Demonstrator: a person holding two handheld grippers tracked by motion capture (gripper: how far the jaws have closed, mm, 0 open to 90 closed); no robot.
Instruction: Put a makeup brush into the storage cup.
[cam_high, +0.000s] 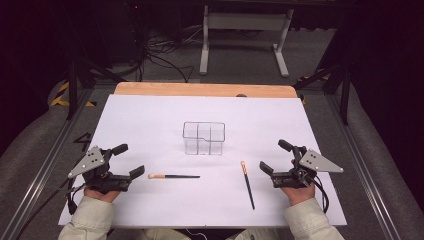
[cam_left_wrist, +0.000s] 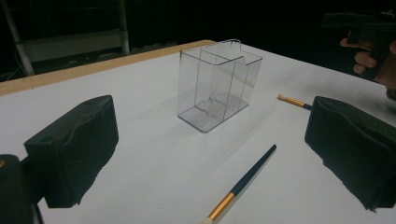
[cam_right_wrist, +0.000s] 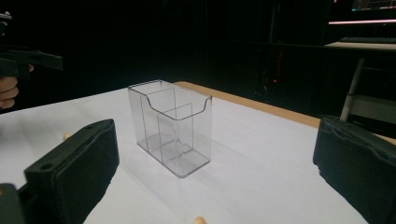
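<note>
A clear plastic organizer (cam_high: 203, 138) with several compartments stands upright mid-table, seen close in the left gripper view (cam_left_wrist: 217, 84) and the right gripper view (cam_right_wrist: 170, 128). One dark brush (cam_high: 174, 176) with a pale end lies crosswise before it, just right of my left gripper (cam_high: 129, 160). A second brush (cam_high: 247, 184) with an orange end lies lengthwise, left of my right gripper (cam_high: 273, 156). Both grippers rest near the front edge, open and holding nothing. The near brush (cam_left_wrist: 243, 184) lies between the left jaws' line of sight; the other brush (cam_left_wrist: 292, 100) is farther off.
White paper (cam_high: 150, 115) covers the wooden table (cam_high: 200, 89). Metal rails (cam_high: 45, 160) run along both sides. A desk frame (cam_high: 245, 30) and cables (cam_high: 160, 50) sit on the floor beyond. The other hand's gripper (cam_left_wrist: 369, 32) shows at the upper right.
</note>
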